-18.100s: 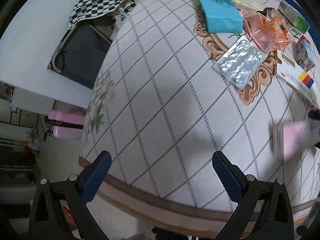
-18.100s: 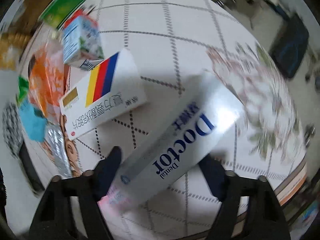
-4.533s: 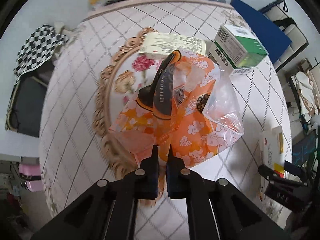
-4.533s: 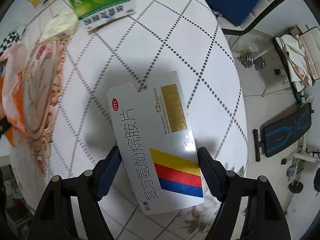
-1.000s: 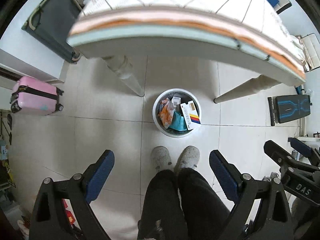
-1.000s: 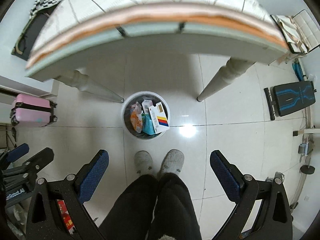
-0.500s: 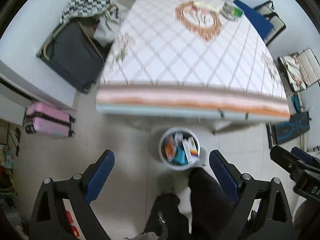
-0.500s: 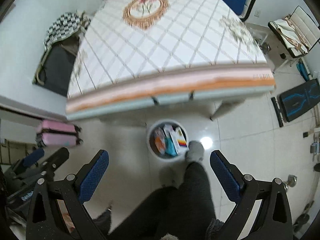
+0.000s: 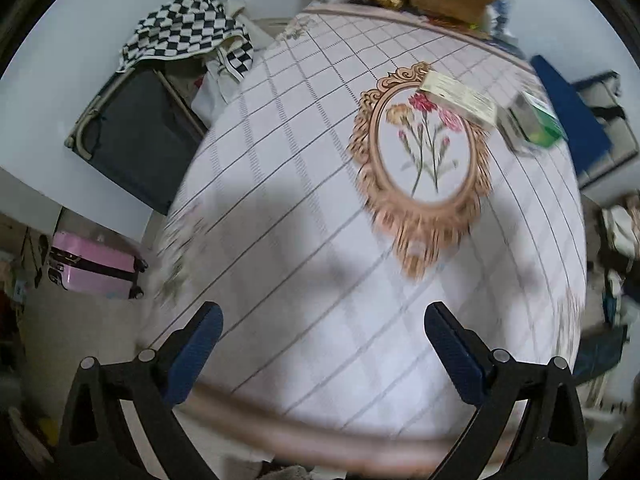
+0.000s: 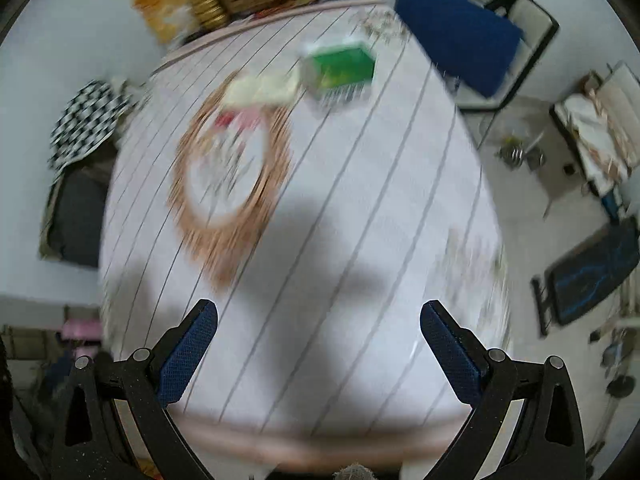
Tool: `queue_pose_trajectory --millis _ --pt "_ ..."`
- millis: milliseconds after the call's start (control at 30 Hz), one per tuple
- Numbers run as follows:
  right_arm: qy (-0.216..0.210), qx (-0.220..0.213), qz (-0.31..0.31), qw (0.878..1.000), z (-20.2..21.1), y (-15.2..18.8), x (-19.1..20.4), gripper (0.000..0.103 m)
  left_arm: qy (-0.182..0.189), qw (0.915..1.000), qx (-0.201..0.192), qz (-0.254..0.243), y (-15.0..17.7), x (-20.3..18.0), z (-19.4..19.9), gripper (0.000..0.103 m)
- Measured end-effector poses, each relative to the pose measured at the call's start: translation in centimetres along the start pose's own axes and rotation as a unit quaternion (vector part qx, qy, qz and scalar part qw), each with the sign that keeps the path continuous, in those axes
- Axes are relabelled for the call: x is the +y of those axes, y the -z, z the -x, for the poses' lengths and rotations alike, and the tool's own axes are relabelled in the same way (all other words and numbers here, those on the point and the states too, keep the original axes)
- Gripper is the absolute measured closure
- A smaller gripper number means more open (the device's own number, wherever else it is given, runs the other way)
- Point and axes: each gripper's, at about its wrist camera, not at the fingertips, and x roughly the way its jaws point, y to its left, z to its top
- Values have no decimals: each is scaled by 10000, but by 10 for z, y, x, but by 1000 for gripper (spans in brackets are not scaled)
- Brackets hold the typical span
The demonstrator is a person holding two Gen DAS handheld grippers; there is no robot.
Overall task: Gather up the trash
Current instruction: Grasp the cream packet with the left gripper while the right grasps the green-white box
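Both grippers (image 9: 322, 328) (image 10: 319, 326) above table, fingers spread.

This is a room in a home. The bench (image 9: 304, 208) wears a quilted cloth with a printed flower medallion (image 9: 424, 152), and beside it a checkered garment (image 9: 184, 28) lies over a dark case (image 9: 136, 136), with a pink suitcase (image 9: 96, 266) on the tiled floor. There are also a blue-cushioned chair (image 10: 460, 28) and an exercise bench (image 10: 592, 276).
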Motion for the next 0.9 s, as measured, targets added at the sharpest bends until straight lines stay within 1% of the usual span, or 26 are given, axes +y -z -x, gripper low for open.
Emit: queue_pose_trajectory --millis 67,100,167,200,267,300,367,433,500,567,600,667,733,800,833,867,900 --pt "165 13 52 9998 -25 -60 -6 1 -89 9996 223 130 -33 -22 -27 0" --pt "197 54 77 9998 -37 -85 -7 1 -103 9993 321 179 -46 -30 -37 0" --pt "292 190 196 9992 -73 -149 -9 1 -125 9979 553 318 -73 -47 -62 0" --pt "360 258 284 9986 -89 -173 -9 1 -124 9971 652 376 -85 -55 -72 0" --pt "375 456 452 9972 -120 -210 -6 1 -115 9950 845 524 -108 -68 -92 0" --pt "397 579 514 9962 -135 -224 -5 1 -98 9939 922 590 -119 -75 -100 0" --pt "318 748 598 9949 -155 -239 -3 1 -27 9919 1038 730 -138 -85 -112 0" --pt "269 1025 697 9919 -181 -251 0 1 129 9894 1124 913 -156 -93 -120 0" --pt "237 1104 612 9917 -189 -255 -5 9 394 9848 1215 1177 -175 -101 -127 0" --pt "211 1018 384 9938 -187 -264 -14 9 703 9768 1297 1552 -197 -108 -134 1" --pt "292 912 259 9951 -185 -271 -20 9 796 9736 1309 1692 -205 -111 -137 1" --pt "430 693 -56 9966 -179 -285 -37 9 993 9635 1400 2054 -226 -118 -148 1" --pt "547 601 -410 9958 -179 -298 -57 9 1165 9513 1575 2380 -241 -124 -163 1" --pt "618 616 -646 9941 -184 -308 -71 9 1355 9335 1831 2768 -255 -129 -181 1" --pt "643 616 -698 9936 -186 -312 -75 9 1392 9277 1919 2884 -258 -131 -188 1" --pt "648 614 -740 9933 -189 -314 -78 9 1420 9199 2032 3040 -261 -133 -197 1" --pt "646 609 -781 9930 -191 -318 -81 9 1407 9166 2093 3102 -262 -135 -201 1"
